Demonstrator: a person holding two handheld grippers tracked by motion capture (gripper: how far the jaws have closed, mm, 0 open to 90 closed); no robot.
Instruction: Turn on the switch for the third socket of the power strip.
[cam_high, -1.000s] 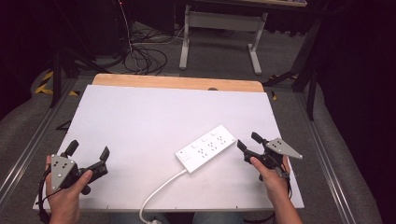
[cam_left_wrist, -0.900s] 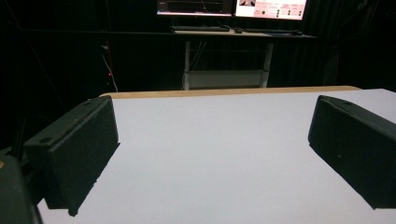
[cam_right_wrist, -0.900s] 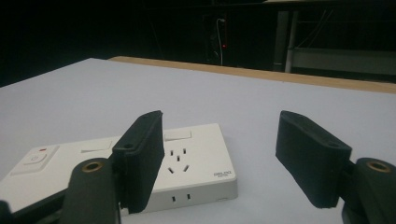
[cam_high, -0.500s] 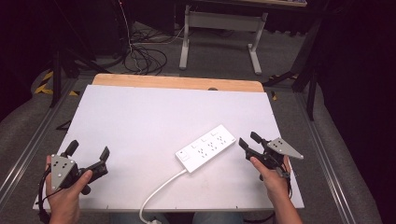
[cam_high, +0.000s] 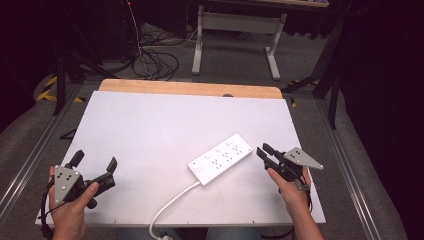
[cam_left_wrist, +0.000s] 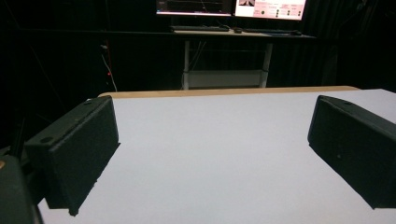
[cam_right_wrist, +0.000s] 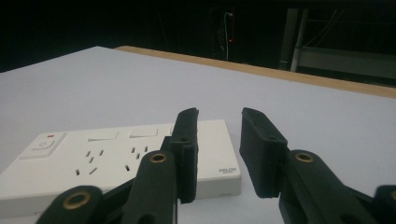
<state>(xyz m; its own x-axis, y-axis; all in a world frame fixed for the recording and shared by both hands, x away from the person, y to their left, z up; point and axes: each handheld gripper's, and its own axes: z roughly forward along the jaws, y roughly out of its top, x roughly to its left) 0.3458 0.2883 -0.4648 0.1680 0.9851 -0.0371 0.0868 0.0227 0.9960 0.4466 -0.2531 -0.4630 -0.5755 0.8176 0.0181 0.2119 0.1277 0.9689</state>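
Figure: two hand-held claws at a white table (cam_high: 150, 125), a power strip (cam_high: 220, 158) between them.

Right claw (cam_high: 261, 152): its jaws stand narrow, a small gap between them and nothing in it. The strip lies just ahead of the tips and to their left, apart from them; in the right gripper view (cam_right_wrist: 219, 154) the strip's (cam_right_wrist: 116, 158) near end, the one that bears the maker's mark, sits directly beyond the left jaw. The low, level pose and the closeness suggest an approach to that end, perhaps to nudge or pin it, since the gap looks too small to take the strip's width.

Left claw (cam_high: 95, 166): its jaws stand wide and empty. In the left gripper view (cam_left_wrist: 210, 149) bare table (cam_left_wrist: 210, 177) lies between them. The strip lies well off to this claw's right, so the claw appears parked near the table's front edge, out of the working side's way.

Strip: flat, sockets up, set aslant. Its switch end points away from the right claw, and its white cord (cam_high: 170, 207) runs from that end off the table's near edge, leaving the cord-free end open to the right claw.
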